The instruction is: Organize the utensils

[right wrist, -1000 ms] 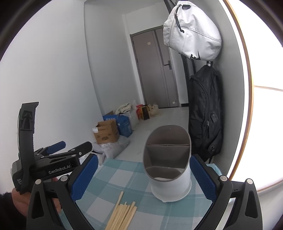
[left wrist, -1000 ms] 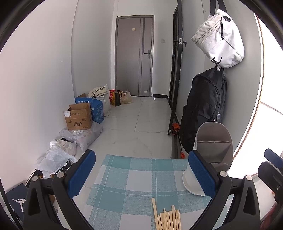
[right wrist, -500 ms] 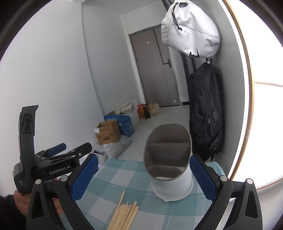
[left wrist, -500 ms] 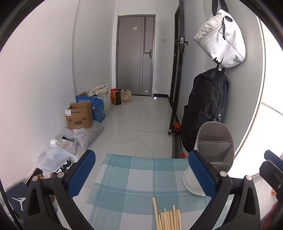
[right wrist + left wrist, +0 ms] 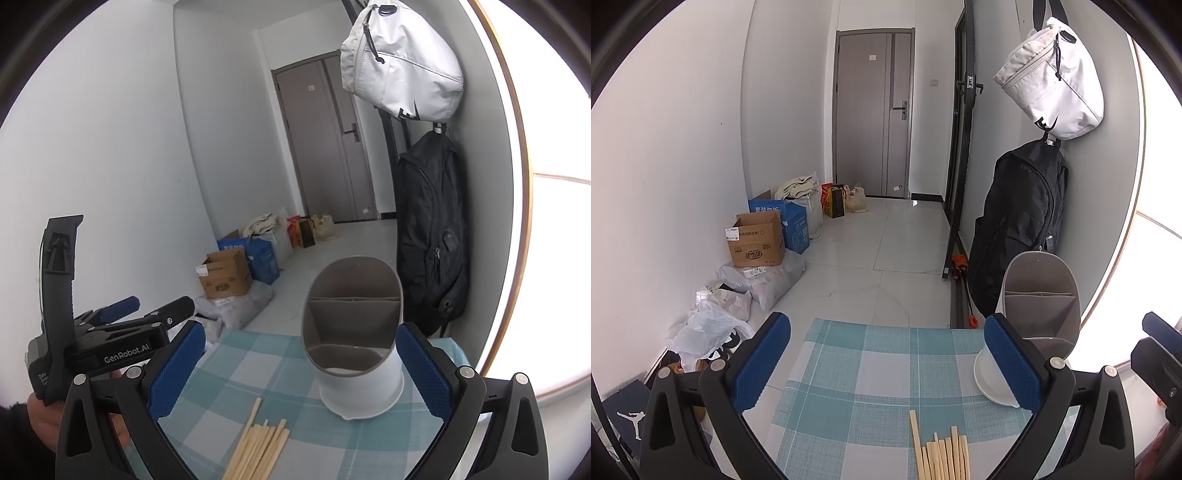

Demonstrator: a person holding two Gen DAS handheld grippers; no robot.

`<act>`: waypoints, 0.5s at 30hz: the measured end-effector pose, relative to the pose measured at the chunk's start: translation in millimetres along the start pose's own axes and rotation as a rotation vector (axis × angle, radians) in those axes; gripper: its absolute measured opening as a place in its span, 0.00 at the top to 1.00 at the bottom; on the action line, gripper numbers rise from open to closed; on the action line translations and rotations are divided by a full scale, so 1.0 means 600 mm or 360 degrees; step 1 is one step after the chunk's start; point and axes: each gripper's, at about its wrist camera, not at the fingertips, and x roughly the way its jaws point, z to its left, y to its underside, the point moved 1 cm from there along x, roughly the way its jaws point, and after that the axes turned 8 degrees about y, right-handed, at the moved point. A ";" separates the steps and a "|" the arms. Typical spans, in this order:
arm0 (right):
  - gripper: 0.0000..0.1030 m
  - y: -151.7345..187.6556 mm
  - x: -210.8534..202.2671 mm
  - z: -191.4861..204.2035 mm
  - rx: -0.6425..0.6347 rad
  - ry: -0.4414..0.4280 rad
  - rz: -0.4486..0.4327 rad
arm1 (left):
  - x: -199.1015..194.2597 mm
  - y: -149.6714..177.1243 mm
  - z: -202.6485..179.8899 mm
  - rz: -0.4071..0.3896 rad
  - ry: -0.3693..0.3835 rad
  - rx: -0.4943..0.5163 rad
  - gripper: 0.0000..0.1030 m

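Observation:
Several pale wooden chopsticks lie bundled on a teal checked placemat. A white utensil holder with grey divided compartments stands upright at the mat's far right; no utensils show in its compartments. My left gripper is open above the mat with nothing between its blue pads. My right gripper is open too, and the holder shows between its fingers, farther off. In the right wrist view the left gripper's body is held by a hand at the left.
A black backpack and a white bag hang on the wall right behind the holder. Cardboard boxes and plastic bags line the floor along the left wall. A grey door closes the hallway's far end.
Both views have shifted only slightly; the grippers hover in nearly the same place, both still open. The chopsticks and holder have not moved.

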 end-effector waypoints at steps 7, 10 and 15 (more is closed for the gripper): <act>0.00 0.001 0.000 0.000 -0.0010 -0.0003 0.0001 | 0.002 0.001 0.002 0.0011 -0.0006 -0.0003 0.01; 0.00 0.001 0.001 0.001 -0.0012 -0.0005 0.0004 | 0.004 0.001 0.002 0.0016 -0.0005 -0.0008 0.01; 0.00 0.001 0.003 0.001 -0.0015 -0.0002 0.0016 | 0.005 0.002 0.002 0.0032 0.0003 -0.0005 0.01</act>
